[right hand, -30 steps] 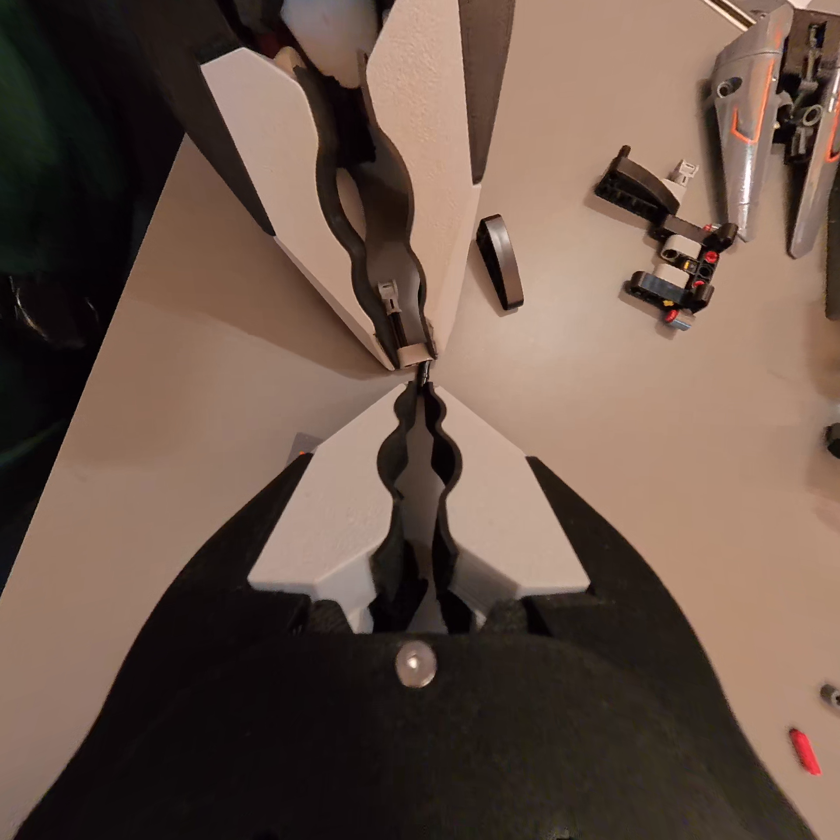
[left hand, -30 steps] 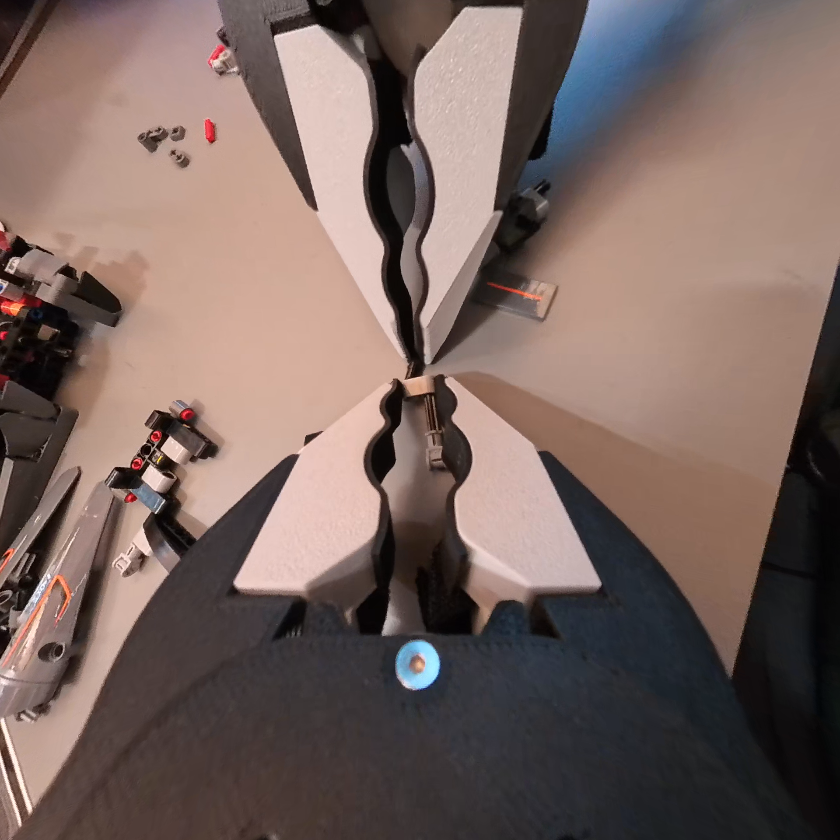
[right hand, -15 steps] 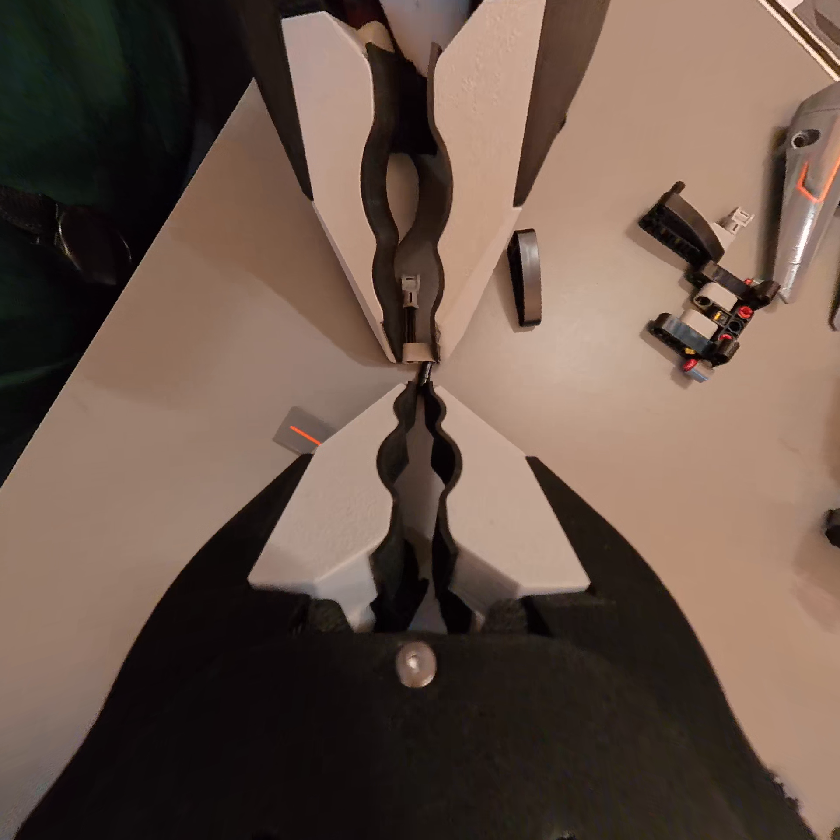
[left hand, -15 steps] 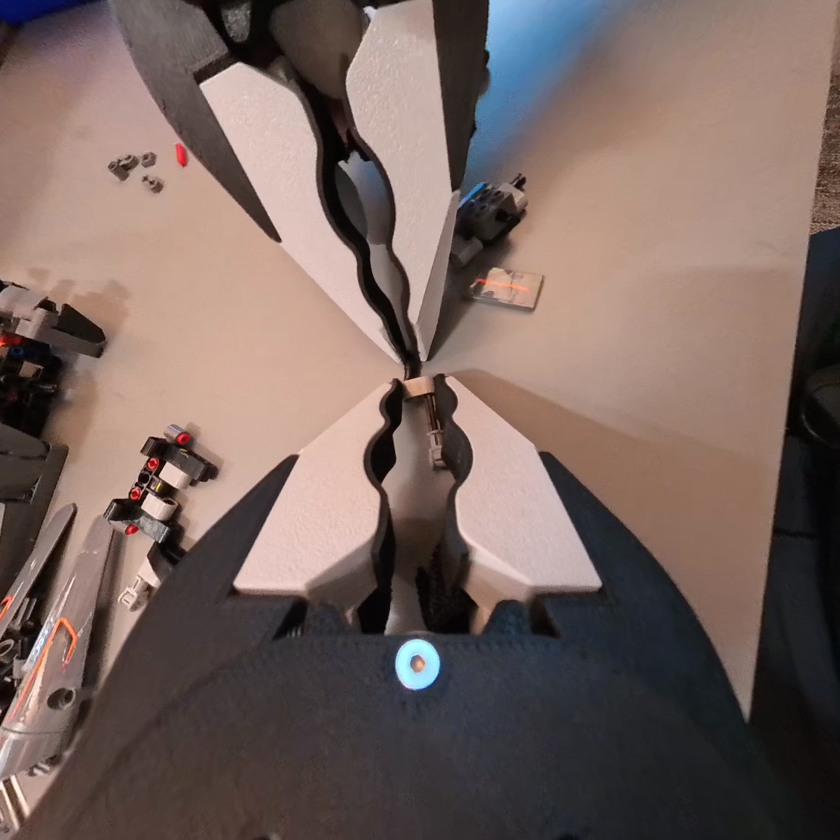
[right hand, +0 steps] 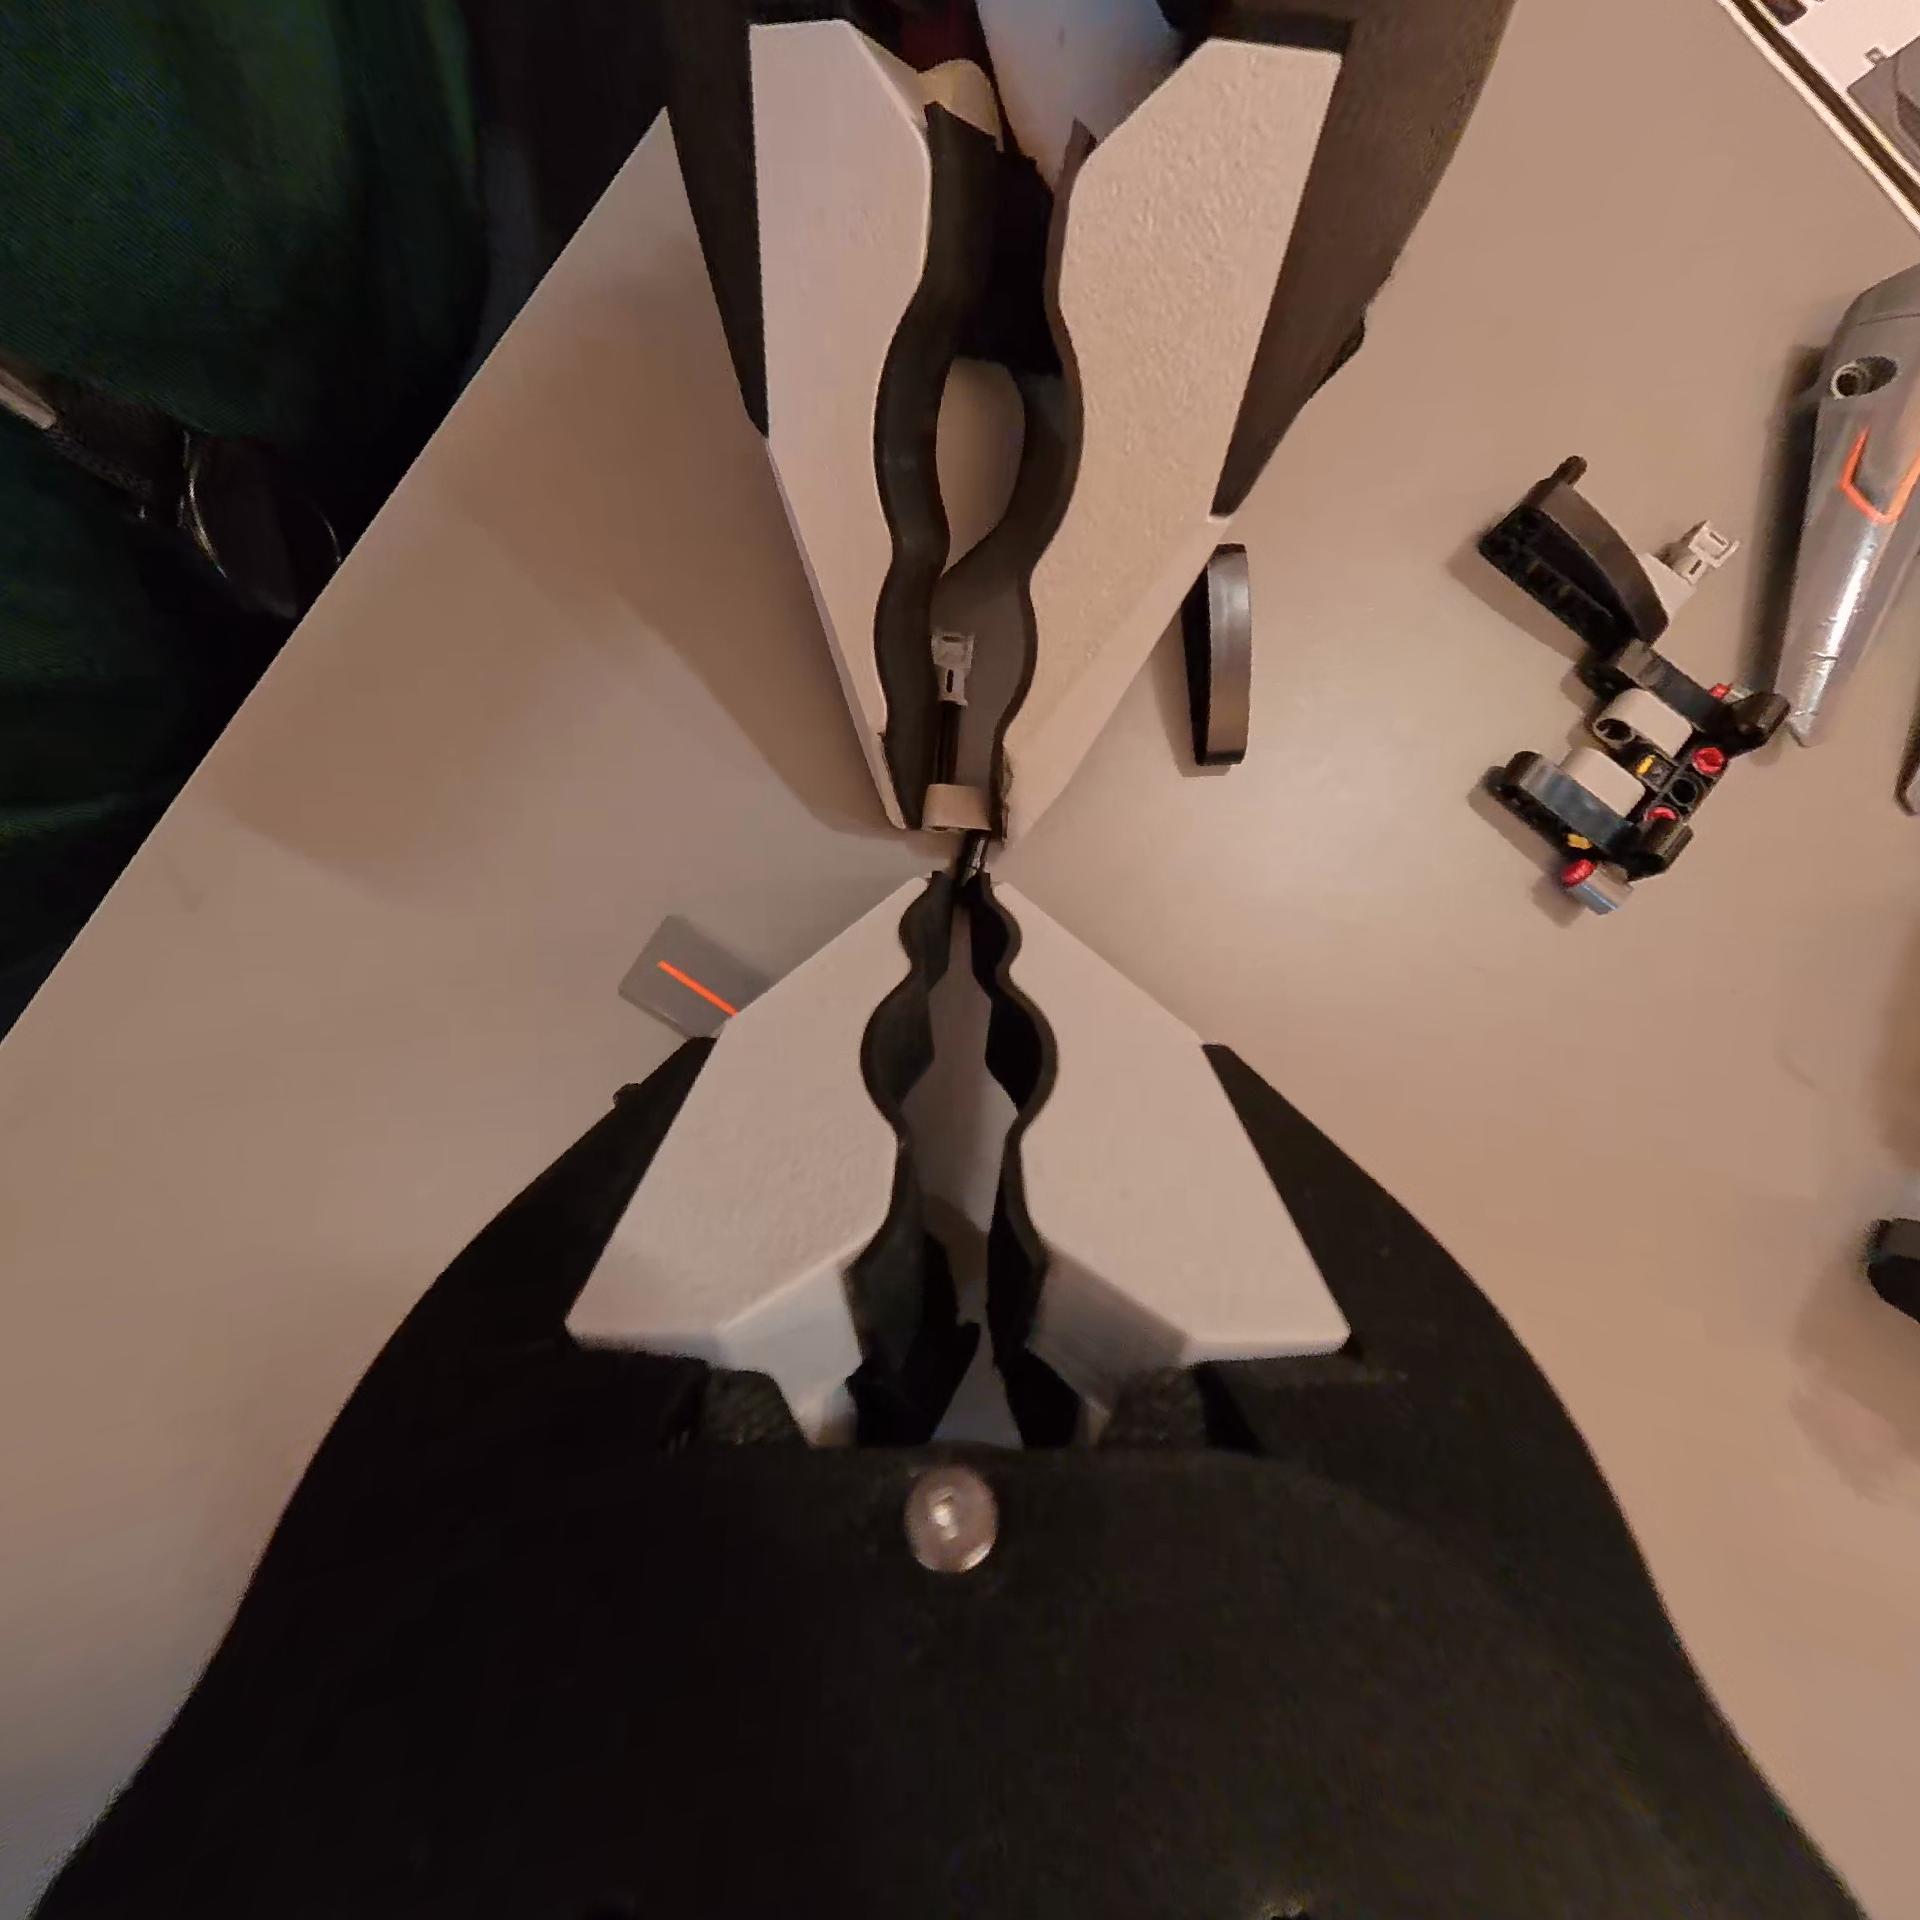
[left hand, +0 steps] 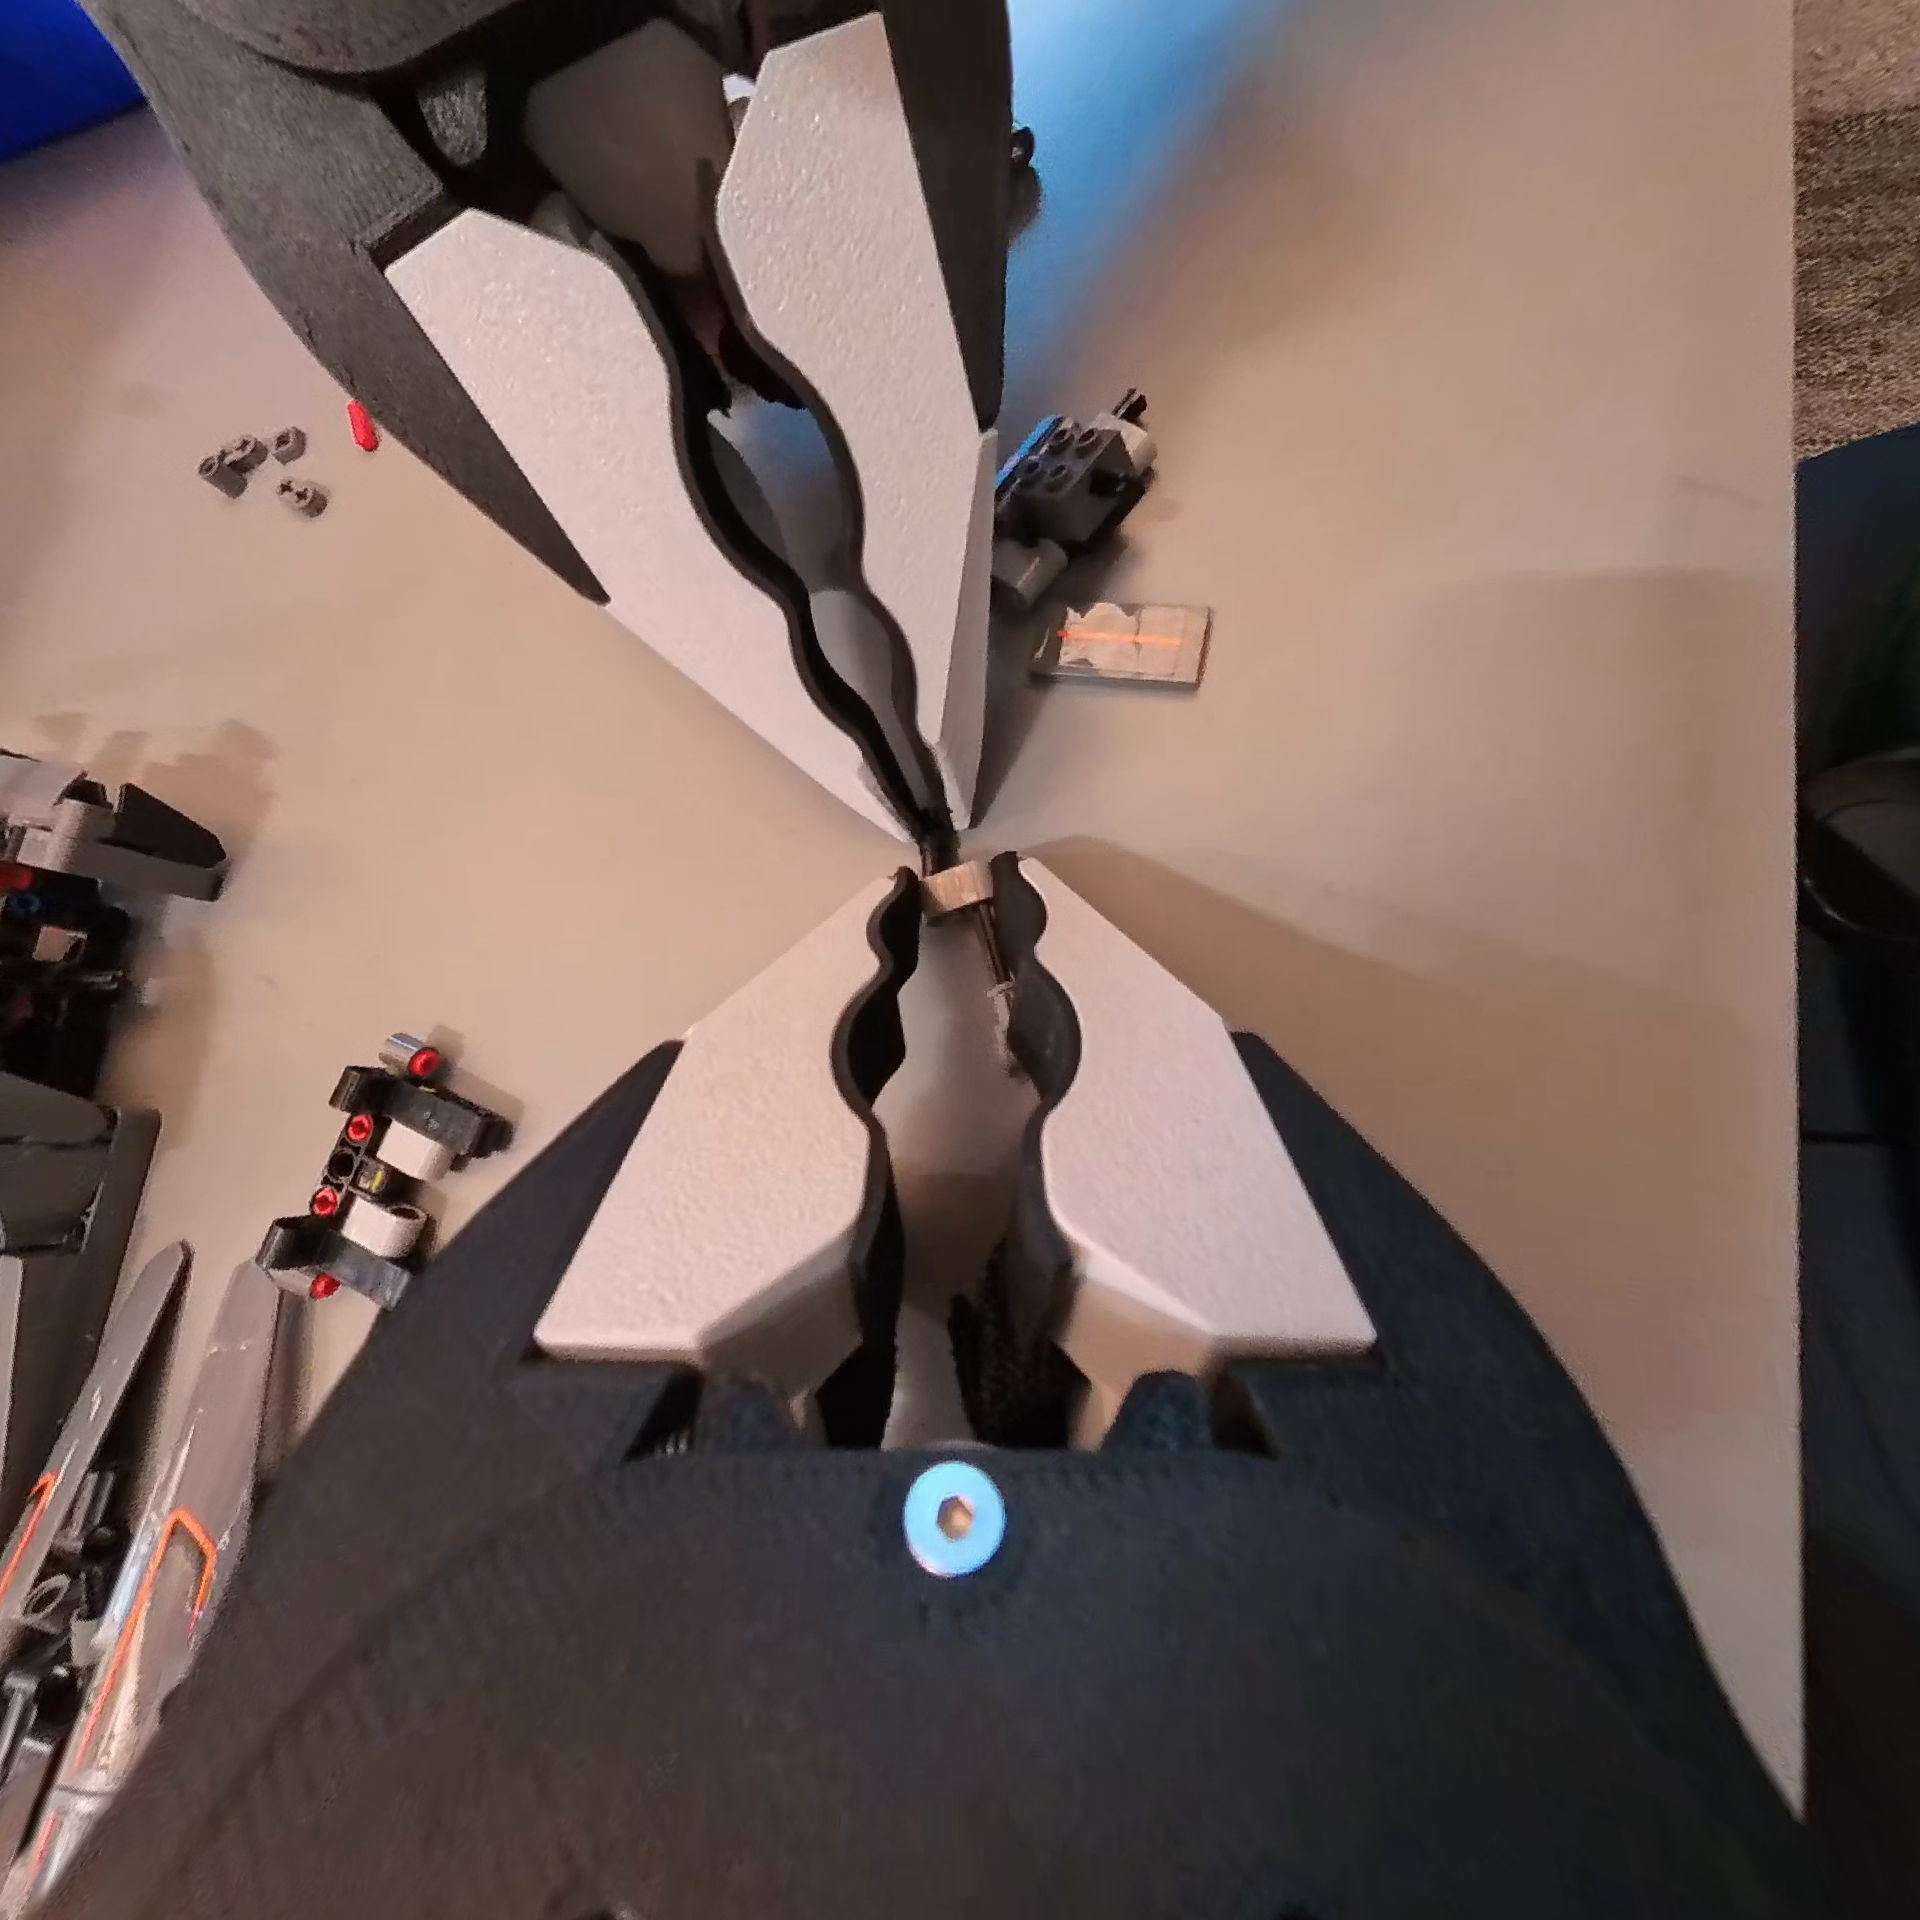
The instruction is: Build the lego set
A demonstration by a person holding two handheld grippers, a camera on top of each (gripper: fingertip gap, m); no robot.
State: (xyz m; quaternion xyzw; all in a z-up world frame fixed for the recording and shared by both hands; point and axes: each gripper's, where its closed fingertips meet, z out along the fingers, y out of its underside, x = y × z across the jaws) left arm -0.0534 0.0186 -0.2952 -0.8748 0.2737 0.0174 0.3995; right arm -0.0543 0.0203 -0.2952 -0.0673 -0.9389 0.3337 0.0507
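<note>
My left gripper (left hand: 958,881) is shut on a small tan bush (left hand: 958,891) with a thin black axle (left hand: 992,948) running back between its fingers. In the right wrist view the same bush (right hand: 954,805), the axle (right hand: 948,740) and a grey connector end (right hand: 951,655) sit in the left gripper (right hand: 951,821). My right gripper (right hand: 961,868) meets it tip to tip and is shut on the axle's black tip (right hand: 972,833). It also shows in the left wrist view (left hand: 935,821). Both are held above the table.
On the table lie a grey tile with an orange line (left hand: 1132,644), a small grey and blue block (left hand: 1075,483), a black-white subassembly with red pins (right hand: 1621,769), grey wing panels (right hand: 1860,520), a black curved piece (right hand: 1218,655) and tiny grey parts (left hand: 260,473). The table edge (left hand: 1792,935) is at the right. Less than 4 cm separates the two grippers' tips.
Both grippers stay tip to tip but have turned together over the table. The axle in my left gripper now lies more tilted to the right.
</note>
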